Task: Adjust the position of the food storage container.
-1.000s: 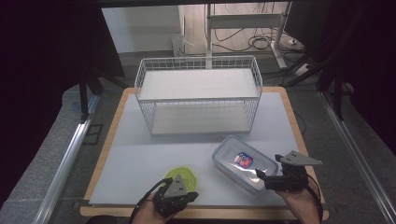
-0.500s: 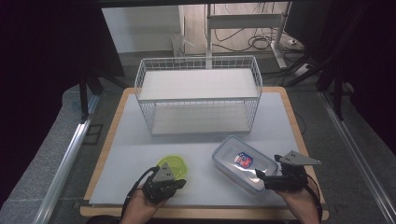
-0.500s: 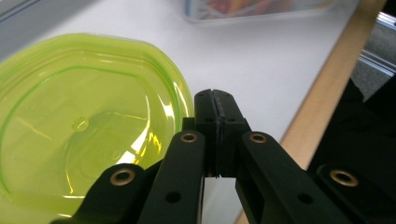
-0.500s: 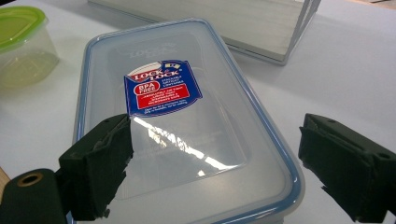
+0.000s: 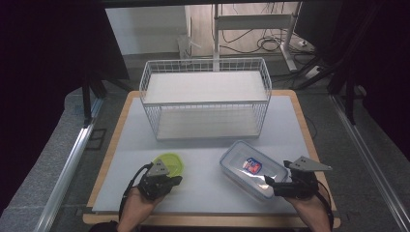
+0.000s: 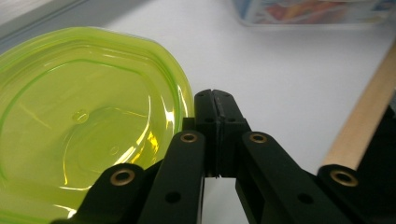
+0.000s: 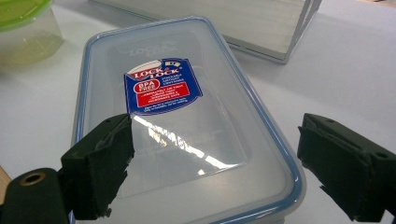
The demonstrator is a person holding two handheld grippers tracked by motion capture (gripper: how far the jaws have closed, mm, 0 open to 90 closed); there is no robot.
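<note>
A small tub with a lime-green lid (image 5: 170, 163) (image 6: 84, 116) (image 7: 21, 9) stands at the table's front left. My left gripper (image 5: 174, 181) (image 6: 215, 99) lies just in front of it, jaws shut with nothing between them, tips beside the lid's rim. A clear rectangular container (image 5: 252, 169) (image 7: 177, 121) with a blue-edged lid and a red and blue label sits at the front right. My right gripper (image 5: 270, 185) (image 7: 215, 163) hovers over its near end, open wide. One pad (image 7: 100, 172) is above the lid's left edge, the other pad (image 7: 345, 170) is off its right side.
A white wire basket (image 5: 205, 77) (image 7: 261, 23) with a white floor stands at the back middle of the white table mat (image 5: 203, 145). The wooden table edge (image 5: 208, 220) (image 6: 364, 121) runs close to both hands. Metal rails flank the table.
My left gripper has slid left and a little away from the front edge, ending alongside the green lid. The right gripper and the clear container have not moved.
</note>
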